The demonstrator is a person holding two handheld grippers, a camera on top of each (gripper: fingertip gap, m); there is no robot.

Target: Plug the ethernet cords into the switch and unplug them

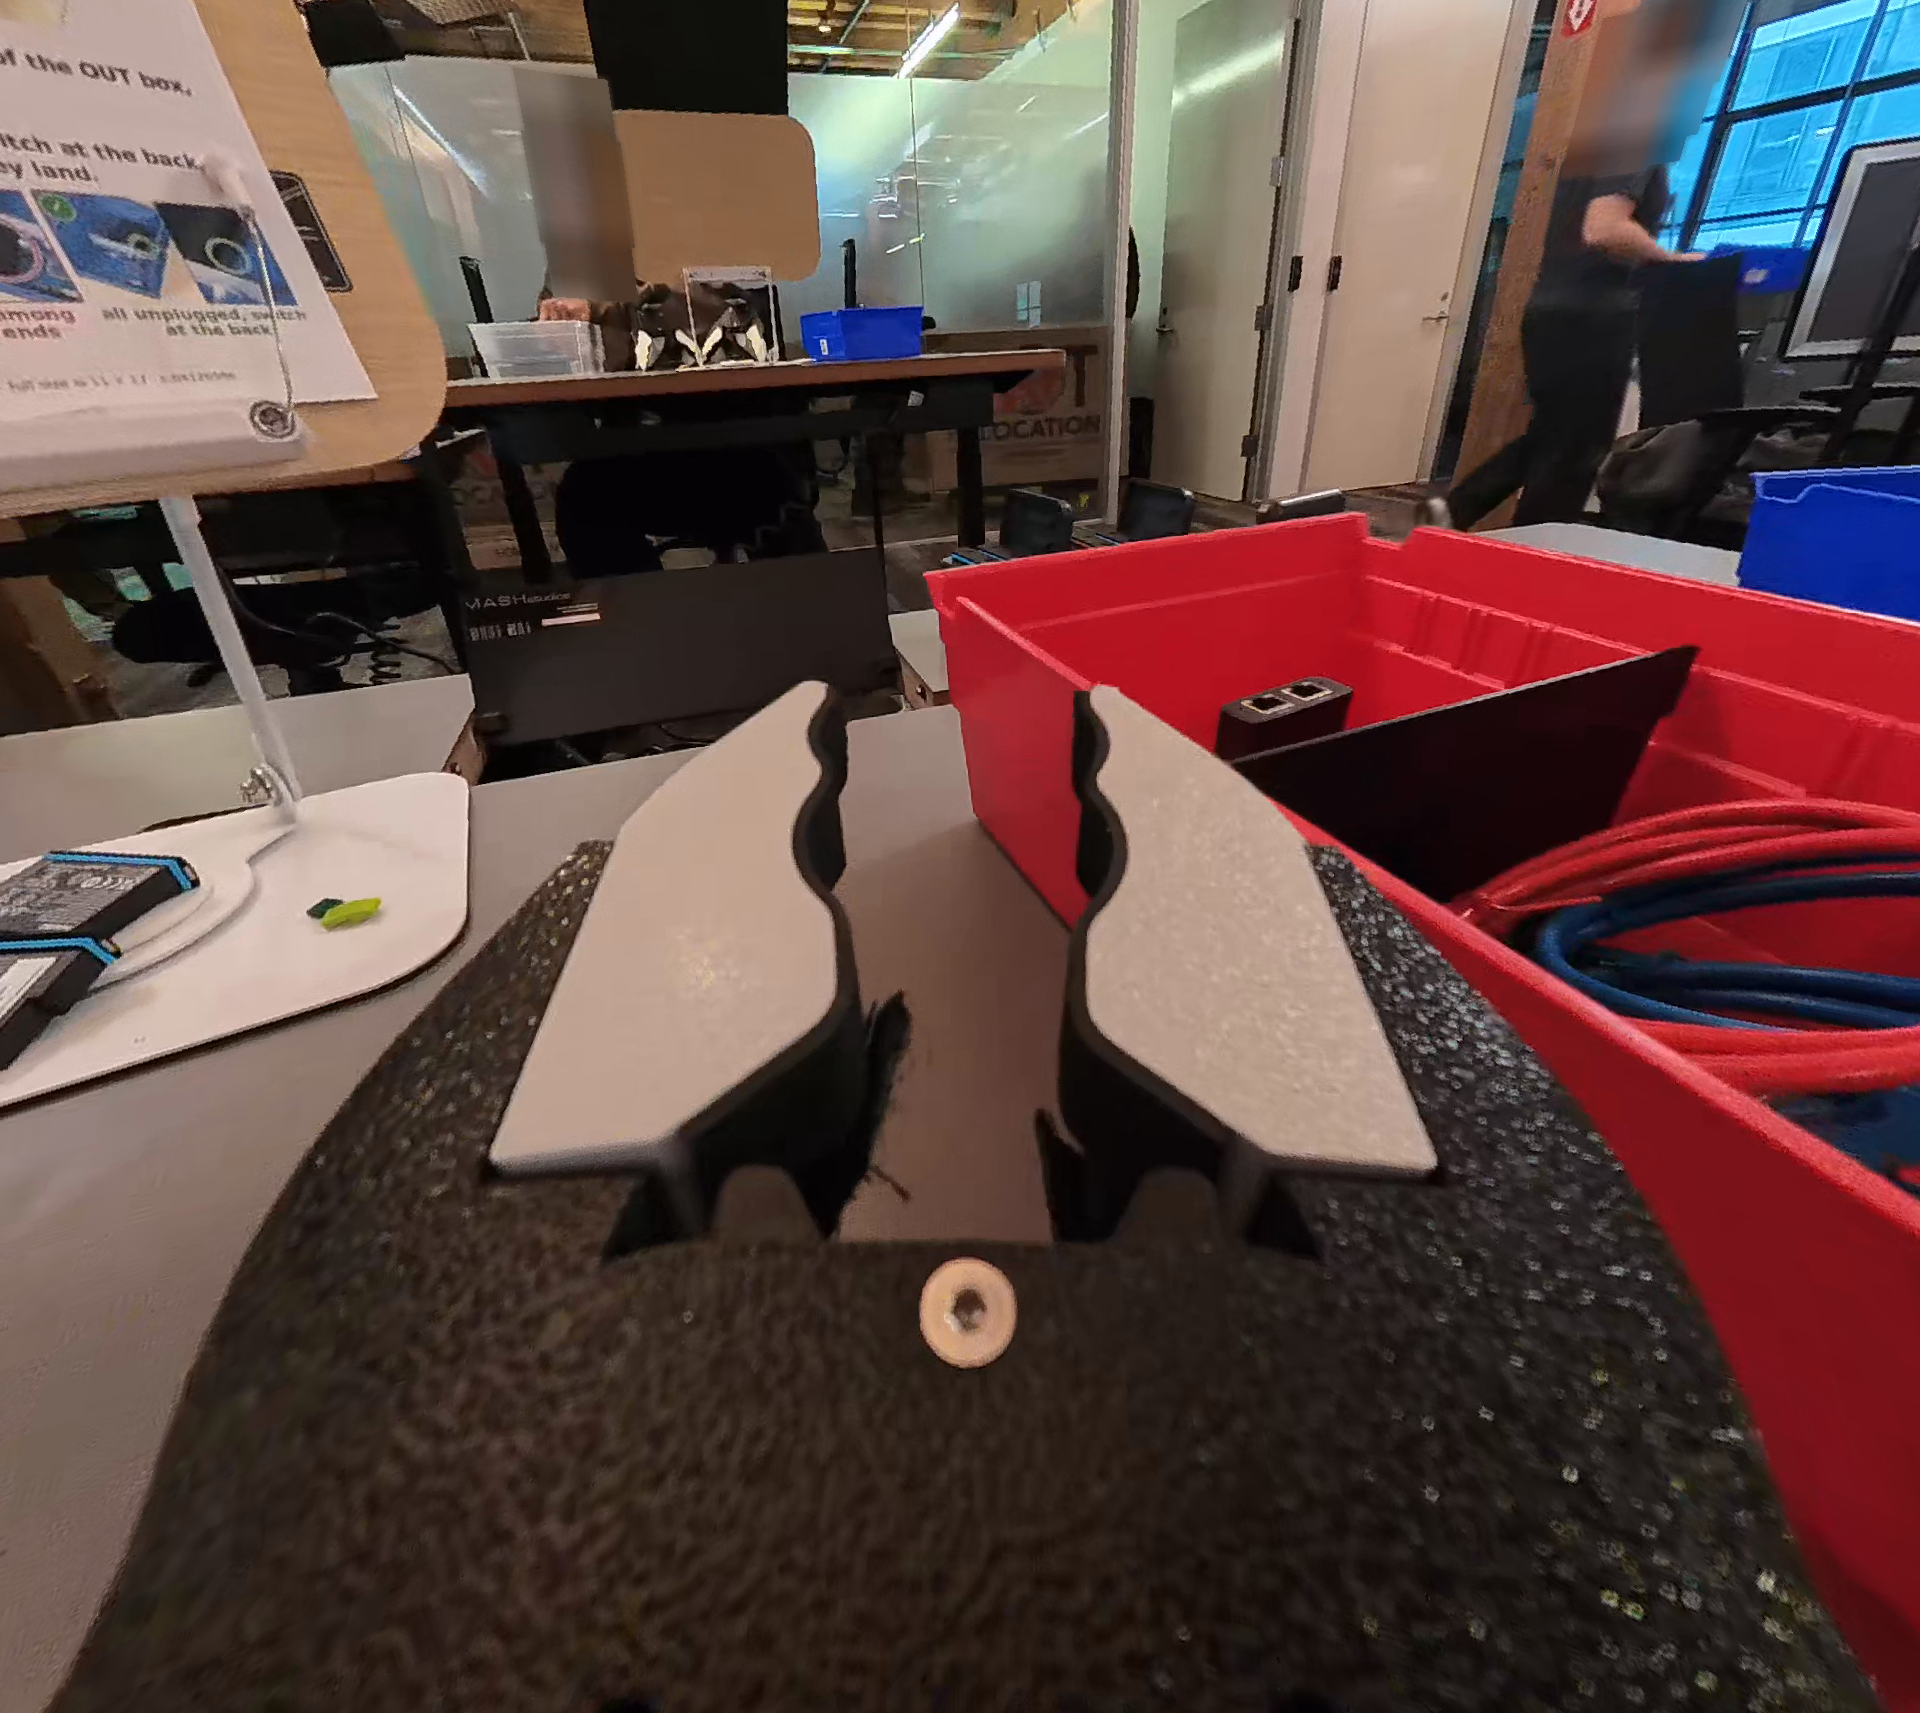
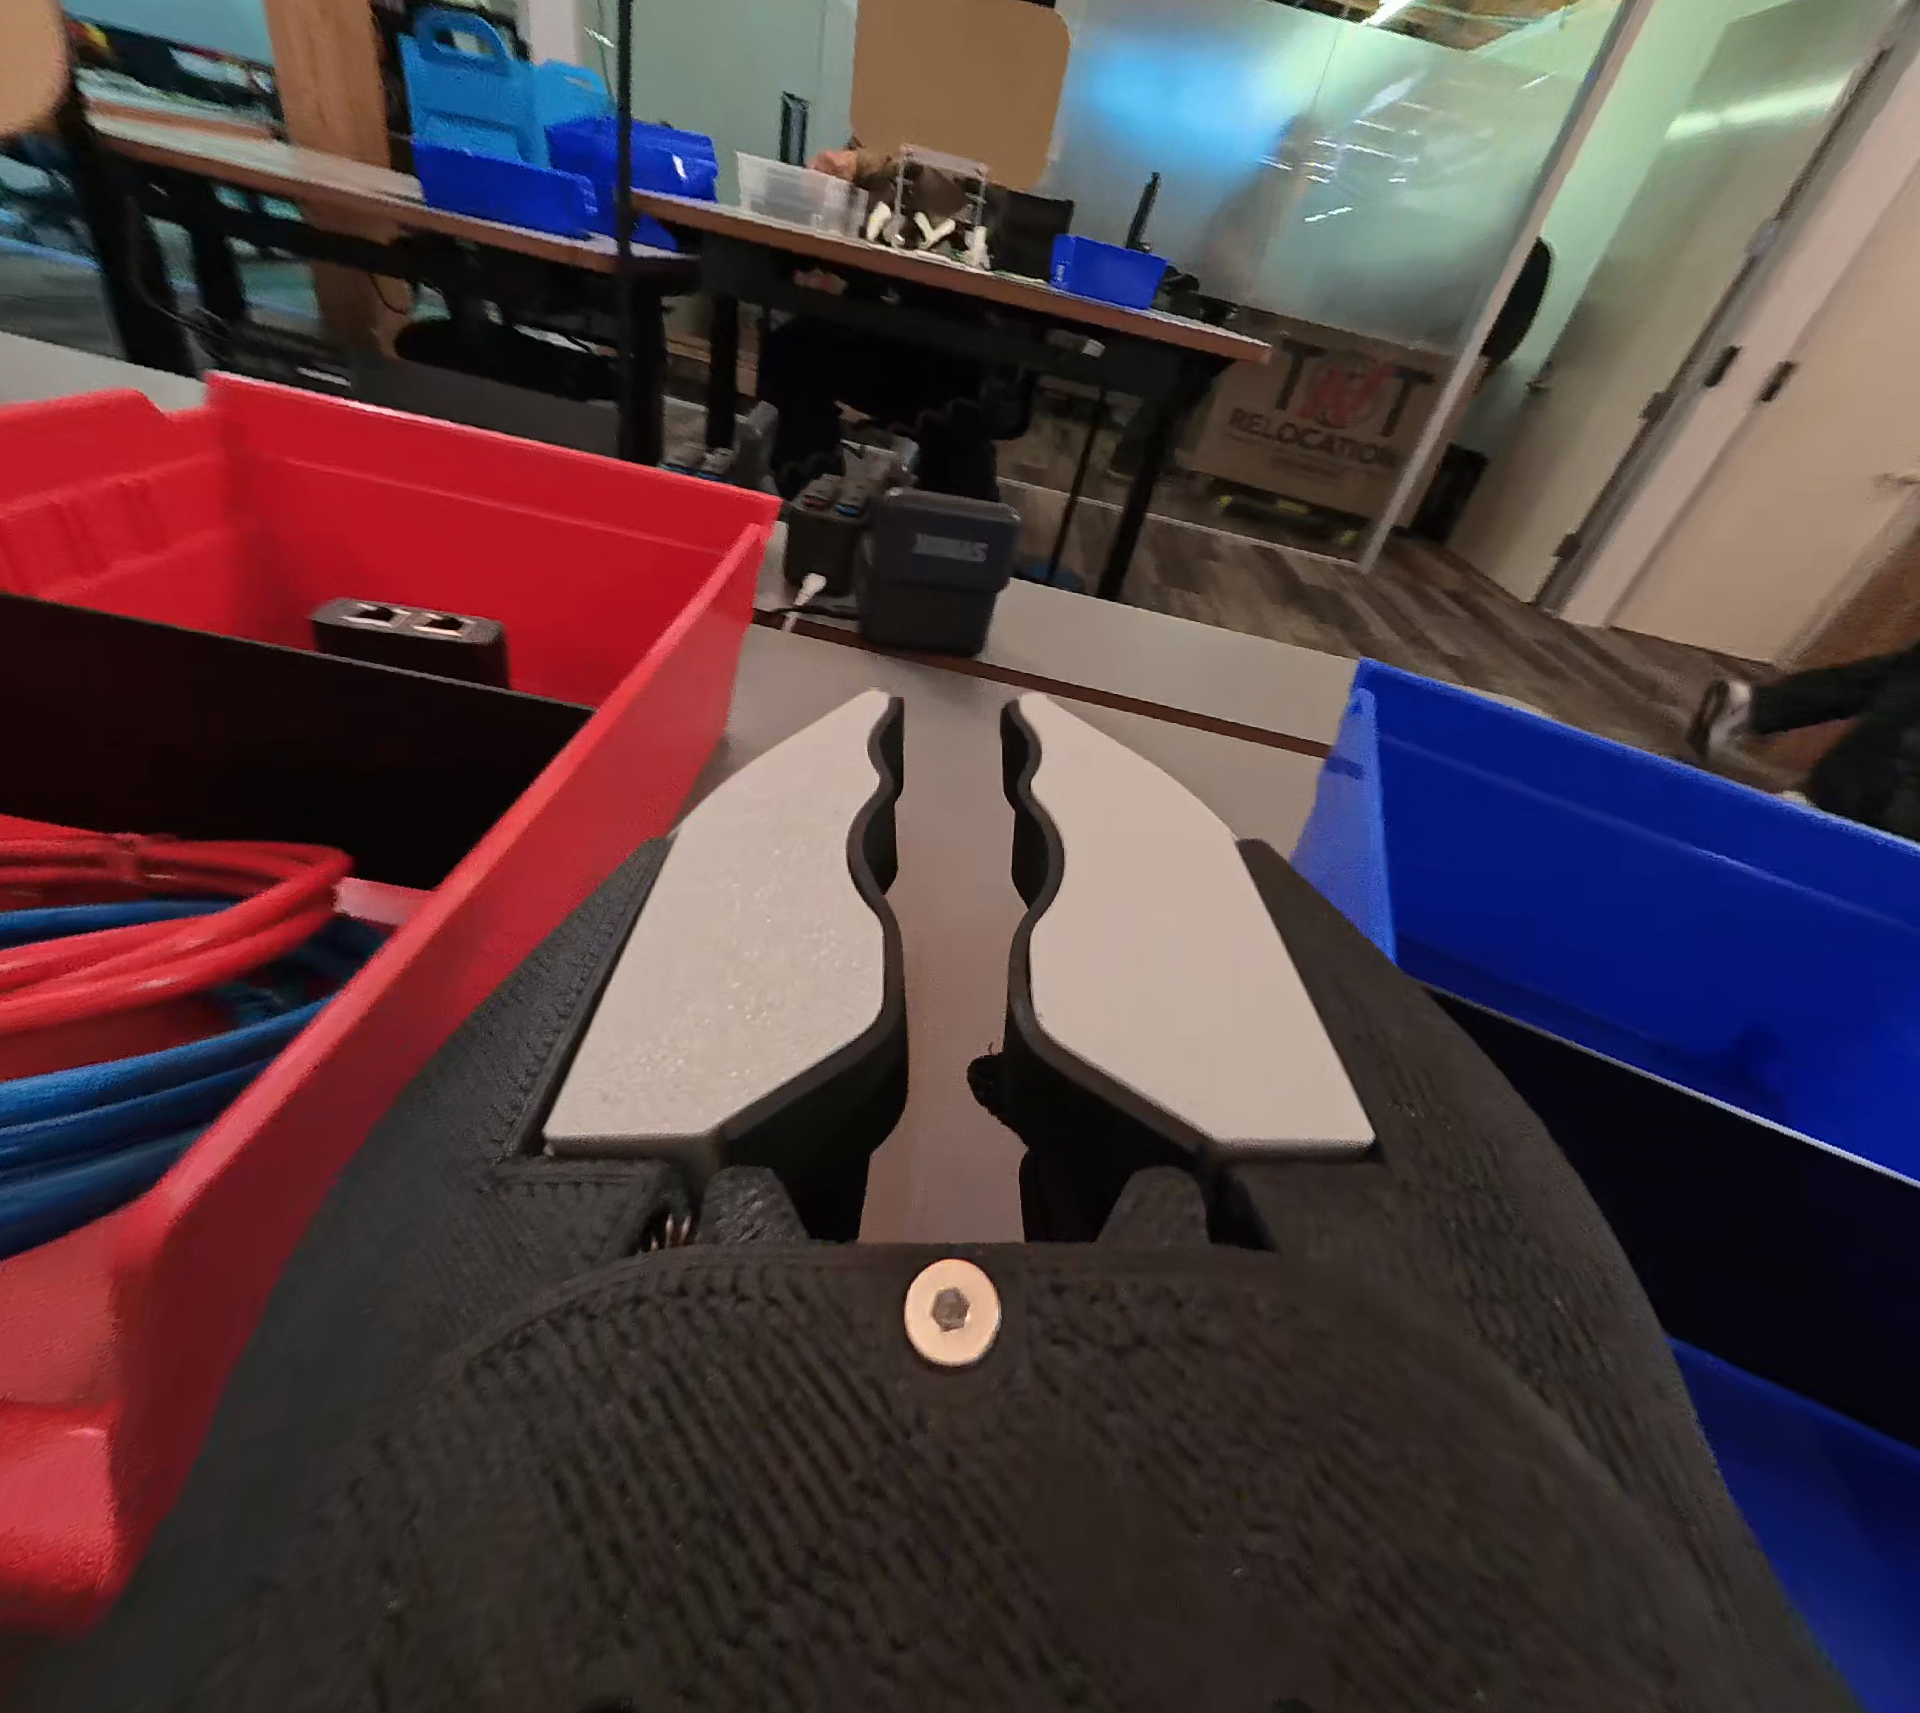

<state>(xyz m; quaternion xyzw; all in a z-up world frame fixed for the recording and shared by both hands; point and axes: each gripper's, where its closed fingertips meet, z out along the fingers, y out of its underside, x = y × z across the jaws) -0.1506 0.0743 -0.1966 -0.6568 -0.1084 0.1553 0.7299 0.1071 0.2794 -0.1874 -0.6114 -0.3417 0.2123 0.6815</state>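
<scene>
My left gripper (image 1: 951,718) is open and empty, low over the grey table (image 1: 208,1196), just left of a red bin (image 1: 1039,655). The bin holds coiled red and blue cables (image 1: 1704,925), a black divider (image 1: 1475,749) and a small black box with two ports (image 1: 1283,707). My right gripper (image 2: 948,713) is open and empty over the table strip between the red bin (image 2: 582,541) and a blue bin (image 2: 1621,884). The cables (image 2: 135,957) and the black box (image 2: 410,640) also show in the right wrist view.
A white stand base (image 1: 312,925) holds a printed sheet (image 1: 135,209), with two black packs (image 1: 73,915) and a small green piece (image 1: 348,911). A black charger block (image 2: 935,567) sits at the table's far edge. A person (image 1: 1600,333) walks at the far right. Tip to tip, the grippers are about 35 centimetres apart.
</scene>
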